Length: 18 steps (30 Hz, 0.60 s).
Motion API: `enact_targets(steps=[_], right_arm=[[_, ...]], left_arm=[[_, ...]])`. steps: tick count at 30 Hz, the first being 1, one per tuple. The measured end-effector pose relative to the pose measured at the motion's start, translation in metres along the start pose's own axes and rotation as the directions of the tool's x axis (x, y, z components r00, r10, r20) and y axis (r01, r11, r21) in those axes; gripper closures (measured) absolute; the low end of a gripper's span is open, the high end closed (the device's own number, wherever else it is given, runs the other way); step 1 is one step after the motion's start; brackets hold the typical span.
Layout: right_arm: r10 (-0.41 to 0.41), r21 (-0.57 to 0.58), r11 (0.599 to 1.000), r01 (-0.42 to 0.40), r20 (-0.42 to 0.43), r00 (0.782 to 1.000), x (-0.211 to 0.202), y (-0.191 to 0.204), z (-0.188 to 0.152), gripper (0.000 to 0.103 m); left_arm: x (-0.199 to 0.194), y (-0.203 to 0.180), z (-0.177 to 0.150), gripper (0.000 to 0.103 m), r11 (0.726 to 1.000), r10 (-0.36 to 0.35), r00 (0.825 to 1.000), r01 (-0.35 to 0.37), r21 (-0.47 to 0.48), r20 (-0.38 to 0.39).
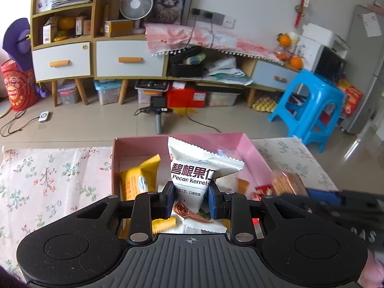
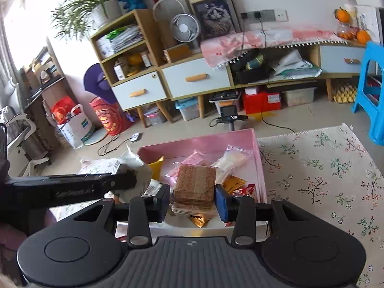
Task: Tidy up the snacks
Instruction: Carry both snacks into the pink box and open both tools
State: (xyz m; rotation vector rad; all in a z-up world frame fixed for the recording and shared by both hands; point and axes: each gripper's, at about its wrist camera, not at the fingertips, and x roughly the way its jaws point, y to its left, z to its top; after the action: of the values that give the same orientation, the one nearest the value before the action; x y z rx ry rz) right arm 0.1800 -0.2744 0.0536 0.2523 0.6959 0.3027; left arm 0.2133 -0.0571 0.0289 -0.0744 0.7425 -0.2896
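Clamped between my left gripper's (image 1: pixel 191 198) pads is a glossy white pecan kernel packet (image 1: pixel 202 168) with crimped edges, at centre frame over the pink cardboard box (image 1: pixel 141 141). My right gripper (image 2: pixel 193 198) squeezes a square stack of brown crackers in clear wrap (image 2: pixel 194 184) over the same box. Below lie an orange sachet (image 1: pixel 139 180) and gold wrappers (image 2: pixel 234 182). Floral cloth (image 2: pixel 324 168) spreads to the right.

white pecan kernels packet (image 1: pixel 204 168) upright in left claw (image 1: pixel 191 200) above pink box (image 1: pixel 144 144)
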Motion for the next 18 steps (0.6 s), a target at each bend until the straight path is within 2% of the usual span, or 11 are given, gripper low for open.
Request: enact_targets(steps=[5,9,18], right_arm=[[-0.041,0.031,0.999,0.041,-0.015,0.999,0.011,-0.01,0.0,0.075],[-0.063,0.042,0.997,0.064,-0.027,0.998,0.018,-0.016,0.0,0.075],[-0.082,0.06,0.995,0.084,-0.032,0.996,0.031,-0.022,0.004,0.073]], left_arm=[[0.029,-0.004,0.008,0.078,0.999,0.054,0.998,-0.054,0.0,-0.011],[0.045,-0.003,0.014,0.078,0.997,0.07,0.997,-0.07,-0.023,-0.02],[0.066,-0.006,0.019,0.077,0.997,-0.021,0.999,0.018,-0.072,-0.041]])
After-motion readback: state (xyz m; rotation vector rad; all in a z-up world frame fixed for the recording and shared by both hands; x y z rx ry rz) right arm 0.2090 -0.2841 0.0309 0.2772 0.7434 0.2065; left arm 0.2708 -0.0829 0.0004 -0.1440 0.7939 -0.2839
